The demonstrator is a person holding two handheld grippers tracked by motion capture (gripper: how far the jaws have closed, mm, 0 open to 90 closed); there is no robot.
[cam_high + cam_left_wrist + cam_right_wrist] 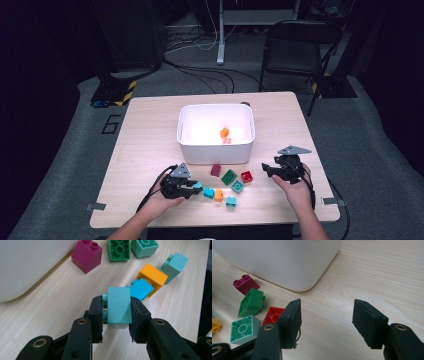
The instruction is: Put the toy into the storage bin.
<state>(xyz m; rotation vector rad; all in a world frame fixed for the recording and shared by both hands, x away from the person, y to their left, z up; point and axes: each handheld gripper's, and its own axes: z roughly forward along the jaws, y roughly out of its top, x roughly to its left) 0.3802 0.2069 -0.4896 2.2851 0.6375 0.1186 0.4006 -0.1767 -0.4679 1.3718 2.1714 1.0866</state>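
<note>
Tool on the left (117, 315) is clamped on a pale teal brick (119, 307), its two black pads pressing the brick's long sides with the studs turned toward one pad; in the high view this tool (192, 187) sits at the near left of the desk (145, 145), the brick at its tip just left of a small cluster of loose bricks. From here the sensible move looks like a straight lift before any travel toward the white bin (216, 150) at the far middle, since a blue brick (141, 288) lies just beyond the held one and an orange brick (152, 277) touches that; dragging sideways would likely scatter them. The grip sits fairly central on the brick, so it should carry without tilting, provided the squeeze is kept steady. Clearing the bin's near wall calls for height first, then a release well inside the rim, over the floor where an orange piece (224, 132) already lies. The right tool (325, 322) stands wide with nothing between its pads, resting near the right of the bin, just right of a red brick (272, 315); it is best kept there, out of the left one's path.
</note>
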